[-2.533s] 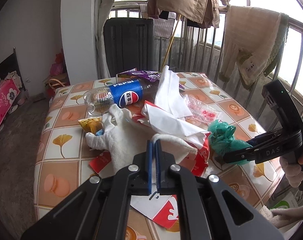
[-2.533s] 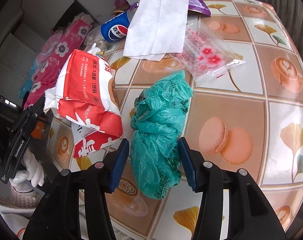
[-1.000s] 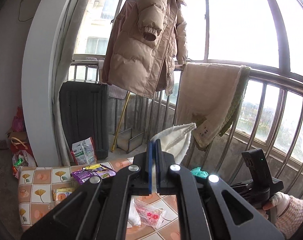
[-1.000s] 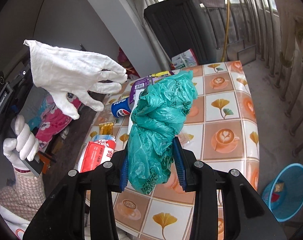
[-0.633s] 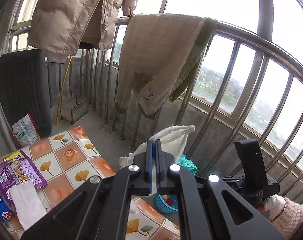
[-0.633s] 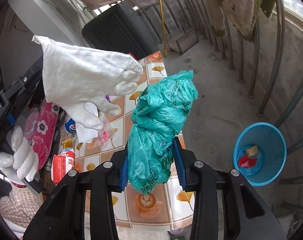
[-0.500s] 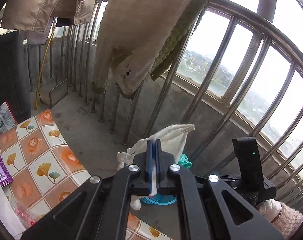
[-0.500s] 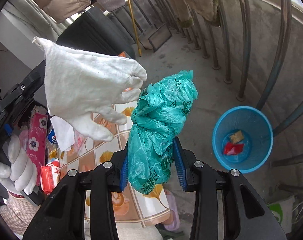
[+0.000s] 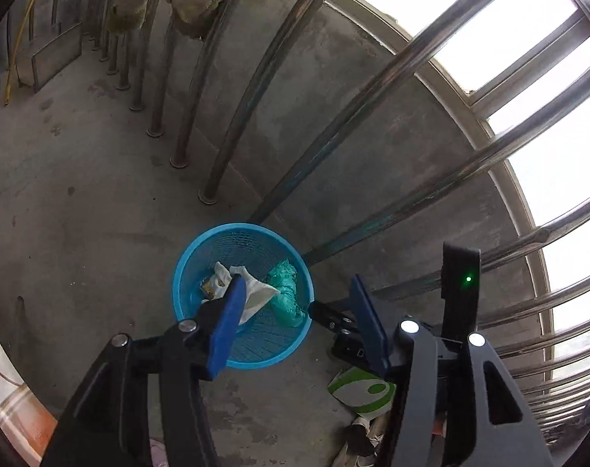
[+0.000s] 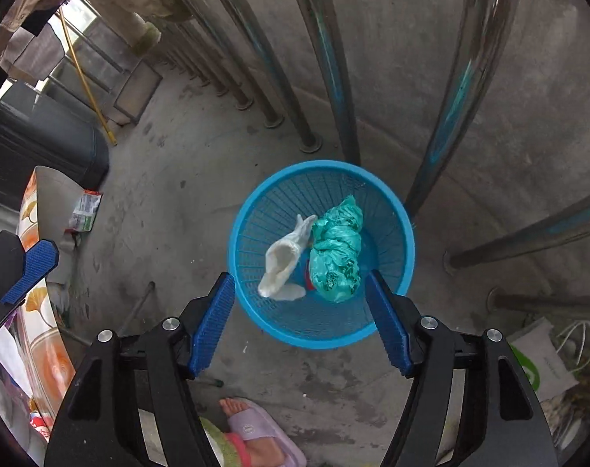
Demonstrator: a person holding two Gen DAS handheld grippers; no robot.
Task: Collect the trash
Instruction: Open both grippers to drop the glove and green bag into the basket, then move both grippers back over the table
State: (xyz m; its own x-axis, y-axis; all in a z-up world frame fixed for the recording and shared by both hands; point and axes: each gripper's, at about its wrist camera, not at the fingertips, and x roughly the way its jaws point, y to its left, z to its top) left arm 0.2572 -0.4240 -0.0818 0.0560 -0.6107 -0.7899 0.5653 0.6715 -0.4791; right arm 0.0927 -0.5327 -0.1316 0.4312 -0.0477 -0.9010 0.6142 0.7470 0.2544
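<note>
Trash sits in a blue mesh wastebasket [image 10: 405, 249] on the concrete balcony floor [image 10: 170, 202], seen from above through two wrist cameras. Nearest in the right wrist view, the right hand-held gripper [image 10: 300, 325] points steeply down over the basket; its blue-padded jaws have just been opening and stand wide apart, nothing between them. Below it, a person's foot in a lilac slipper [image 10: 256, 434] rests on the floor. At the near left edge, one blue pad of the left hand-held gripper [image 10: 32, 268] shows beside the edge of the tiled table [image 10: 26, 210].

In the left wrist view, the left hand-held gripper [image 9: 298, 323] has also just been opening; its jaws are spread and hold nothing.

Inside the basket lie a white cloth glove [image 10: 283, 264] on the left and a crumpled green plastic bag [image 10: 335, 257] on the right, touching each other. A small yellowish scrap [image 9: 207, 286] lies at the bottom.

Beyond the basket, steel railing bars [image 10: 333, 62] rise from the floor against a grey concrete wall [image 10: 396, 39]. Far left stand a dark bin [image 10: 42, 140] and a yellow stick [image 10: 86, 78].
</note>
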